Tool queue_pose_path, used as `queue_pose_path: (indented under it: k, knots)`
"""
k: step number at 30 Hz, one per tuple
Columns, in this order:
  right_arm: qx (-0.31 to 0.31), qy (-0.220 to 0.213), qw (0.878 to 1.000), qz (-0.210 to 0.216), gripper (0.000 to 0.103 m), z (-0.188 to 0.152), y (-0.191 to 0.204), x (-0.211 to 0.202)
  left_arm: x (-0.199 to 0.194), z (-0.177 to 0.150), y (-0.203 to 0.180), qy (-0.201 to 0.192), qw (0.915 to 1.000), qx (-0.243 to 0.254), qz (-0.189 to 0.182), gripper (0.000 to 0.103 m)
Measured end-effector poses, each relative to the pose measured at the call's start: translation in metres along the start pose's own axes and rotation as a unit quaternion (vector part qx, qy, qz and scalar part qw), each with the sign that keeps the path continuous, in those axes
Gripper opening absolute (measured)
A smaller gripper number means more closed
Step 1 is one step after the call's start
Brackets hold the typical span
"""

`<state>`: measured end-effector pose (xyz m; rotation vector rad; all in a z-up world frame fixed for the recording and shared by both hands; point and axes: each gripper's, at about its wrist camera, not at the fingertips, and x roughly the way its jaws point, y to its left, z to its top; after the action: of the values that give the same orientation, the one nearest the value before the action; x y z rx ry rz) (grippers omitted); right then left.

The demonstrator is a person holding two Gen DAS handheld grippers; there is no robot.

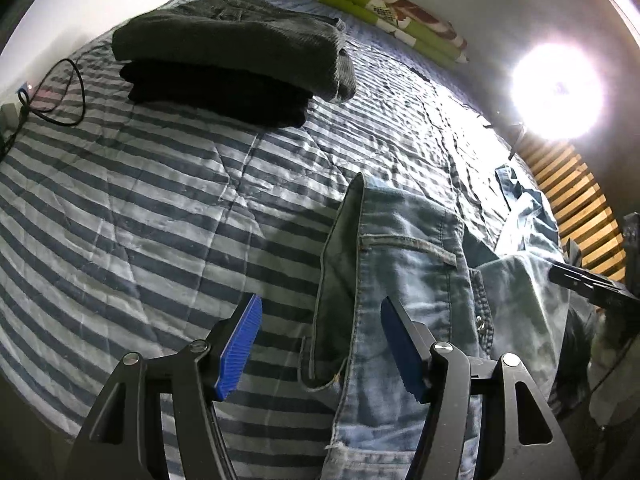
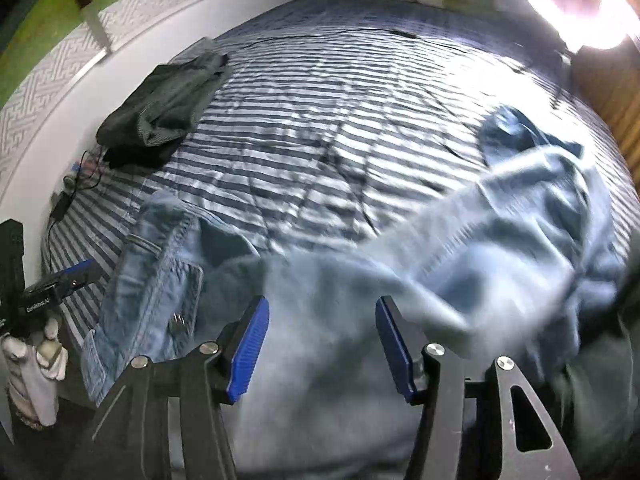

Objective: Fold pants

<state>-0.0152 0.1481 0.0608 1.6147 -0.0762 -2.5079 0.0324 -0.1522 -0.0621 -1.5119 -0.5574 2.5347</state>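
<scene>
Hovering with both jaws gaping wide and holding nothing over the jeans (image 1: 404,264) sprawled across the lower right of the bed (image 1: 160,200); risking bunching, a crooked fold, the legs lying rumpled and uneven.

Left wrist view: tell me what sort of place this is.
Likely a bedroom: a bed with a striped quilt, a folded blanket against the wall, and a stack of folded clothes beside the jeans.
</scene>
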Motion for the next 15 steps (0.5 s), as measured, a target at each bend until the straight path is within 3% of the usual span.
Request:
queue_pose_path:
  k: [9,10,11,12,13,15]
  knots:
    - [-0.073,0.047,0.995,0.049,0.053,0.024,0.016,0.04,0.035,0.025,-0.041,0.018,0.9991,0.03,-0.025,0.064]
    - [-0.073,0.05,0.994,0.056,0.053,0.025,0.015,0.043,0.04,0.026,-0.045,0.02,0.9989,0.032,-0.027,0.057]
    - [-0.071,0.052,0.994,0.068,0.053,0.024,0.014,0.045,0.044,0.027,-0.048,0.022,0.9987,0.037,-0.027,0.037]
    - [-0.071,0.055,0.993,0.08,0.053,0.023,0.013,0.046,0.048,0.028,-0.051,0.025,0.9985,0.044,-0.02,0.03]
    - [-0.074,0.054,0.992,0.086,0.049,0.021,0.014,0.044,0.05,0.027,-0.053,0.025,0.9983,0.048,-0.019,0.025]
    - [-0.094,0.055,0.991,0.077,0.017,0.015,0.018,0.04,0.049,0.026,-0.055,0.021,0.9982,0.052,-0.022,0.016]
